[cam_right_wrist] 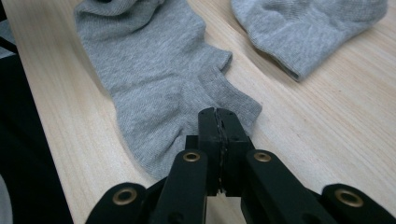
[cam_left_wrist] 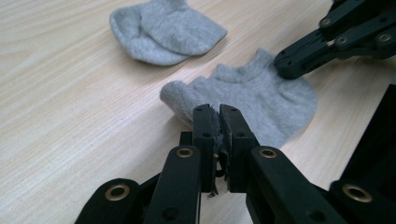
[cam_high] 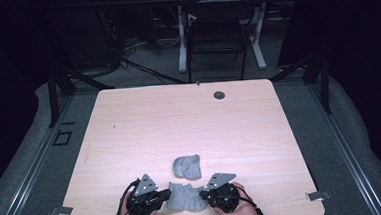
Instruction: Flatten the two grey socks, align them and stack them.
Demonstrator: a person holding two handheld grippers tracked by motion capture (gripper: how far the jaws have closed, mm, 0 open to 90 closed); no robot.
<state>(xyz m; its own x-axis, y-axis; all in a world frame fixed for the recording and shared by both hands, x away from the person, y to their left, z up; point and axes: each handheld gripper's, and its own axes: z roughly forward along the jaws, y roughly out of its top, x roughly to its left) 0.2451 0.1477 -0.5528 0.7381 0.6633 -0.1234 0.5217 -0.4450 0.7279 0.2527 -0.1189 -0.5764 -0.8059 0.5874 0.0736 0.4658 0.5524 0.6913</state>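
Both grippers sat at the table's near edge: the left gripper was pinched shut on one rolled end of the nearer grey ankle sock, the right gripper closed on its opposite edge. A second sock lay folded just beyond. To fold cleanly, I judged, both ends should lift together — evenly, without stretching — so the fabric would not bunch.

Two grey ankle socks: near sock flat at table's front edge, far sock crumpled just beyond.
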